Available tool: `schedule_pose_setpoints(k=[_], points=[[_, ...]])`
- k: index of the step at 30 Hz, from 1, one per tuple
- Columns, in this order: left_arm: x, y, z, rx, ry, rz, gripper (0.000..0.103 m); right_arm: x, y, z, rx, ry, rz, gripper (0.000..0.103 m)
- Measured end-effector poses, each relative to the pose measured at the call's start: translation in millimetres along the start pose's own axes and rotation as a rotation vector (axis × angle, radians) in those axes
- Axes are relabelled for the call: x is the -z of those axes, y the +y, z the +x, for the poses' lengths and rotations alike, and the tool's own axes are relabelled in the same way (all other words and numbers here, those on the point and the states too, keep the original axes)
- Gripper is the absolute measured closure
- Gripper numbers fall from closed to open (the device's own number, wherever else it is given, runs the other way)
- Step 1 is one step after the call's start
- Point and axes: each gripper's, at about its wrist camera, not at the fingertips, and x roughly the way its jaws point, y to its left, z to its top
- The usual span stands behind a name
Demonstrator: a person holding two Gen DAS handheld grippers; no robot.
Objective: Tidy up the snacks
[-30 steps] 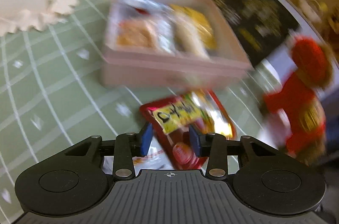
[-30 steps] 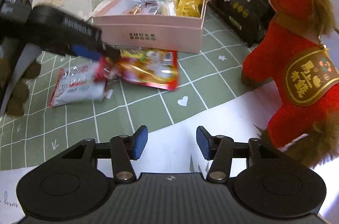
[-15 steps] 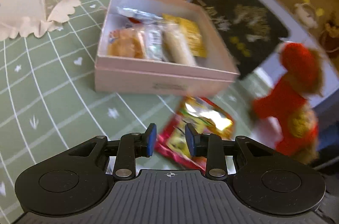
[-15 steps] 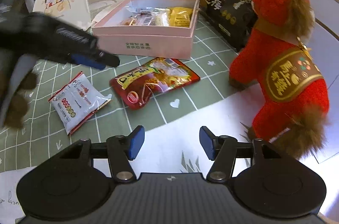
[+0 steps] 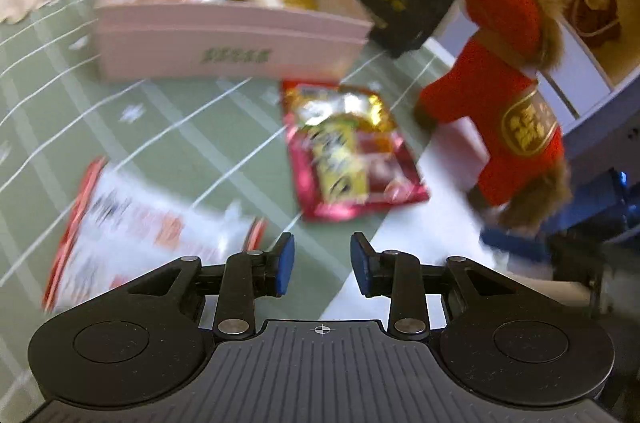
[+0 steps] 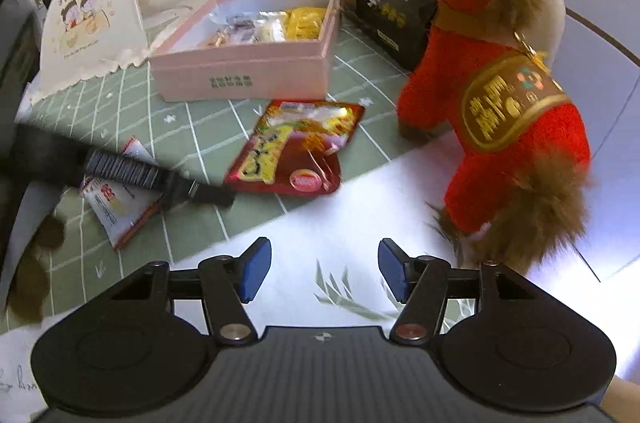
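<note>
A: State of the left gripper (image 5: 322,265)?
B: Drawn in narrow, gripping nothing; poised in front of the pink box (image 6: 244,79).
A: And the right gripper (image 6: 324,271)?
B: Opening, nothing between the pads; further out in front of the box.
A: Where to find the snacks?
B: Red packet (image 6: 296,147) flat just before the box; white packet (image 6: 116,207) front-left of it, partly under the left gripper. More wrapped snacks (image 6: 272,25) inside.

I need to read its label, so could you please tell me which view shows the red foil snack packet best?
The right wrist view: the red foil snack packet lies sharp and whole before the pink box. The left wrist view shows it whole but motion-blurred.
</note>
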Motion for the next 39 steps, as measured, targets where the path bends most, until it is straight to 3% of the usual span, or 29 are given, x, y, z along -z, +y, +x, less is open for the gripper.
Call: schedule_pose_setpoints(k=[5,7,11,15,19,21,24,26,29,36,39], points=[[23.6,25.0,-31.7,-0.066,-0.036,-0.088,0.068,-28.5,7.5,13.7,-0.034,-0.075,0.001,0.029],[27.7,31.7,-45.2,-0.1,-0.061,-0.103,0.068,-43.7,6.6,28.6,-0.026,-0.08,0.048,0.028],[34.2,45.6,-73.2,-0.2,-0.126,-0.138,0.068,-62.5,-1.0,62.6,-0.025,-0.028,0.174,0.028],[43.2,84.6,-95.9,-0.225,-0.161,-0.322,0.068,-64.4,0.1,89.8,-0.019,0.035,0.245,0.025],[44.5,112.8,-95.1,-0.233,-0.176,-0.464,0.068,-62.7,28.7,100.7,0.034,0.046,0.118,0.009],[40.1,120.7,-89.1,-0.208,-0.182,-0.514,0.068,-56.7,49.1,105.6,0.096,0.048,-0.012,0.007],[29.1,127.8,-76.9,-0.2,-0.186,-0.558,0.068,-46.6,56.6,99.3,0.07,0.018,-0.068,0.011],[20.0,126.0,-67.0,-0.206,-0.185,-0.538,0.066,-40.8,53.5,92.4,0.031,0.015,-0.071,0.02],[0.1,113.1,-55.0,-0.246,-0.174,-0.428,0.06,-27.7,48.0,77.9,0.021,0.019,-0.075,0.026],[-28.4,58.2,-27.3,-0.355,-0.109,-0.098,0.06,-6.0,28.2,57.1,0.016,0.017,-0.042,0.025],[-31.1,37.1,-20.5,-0.389,-0.081,-0.011,0.059,-5.6,24.4,56.6,0.016,0.014,-0.035,0.021]])
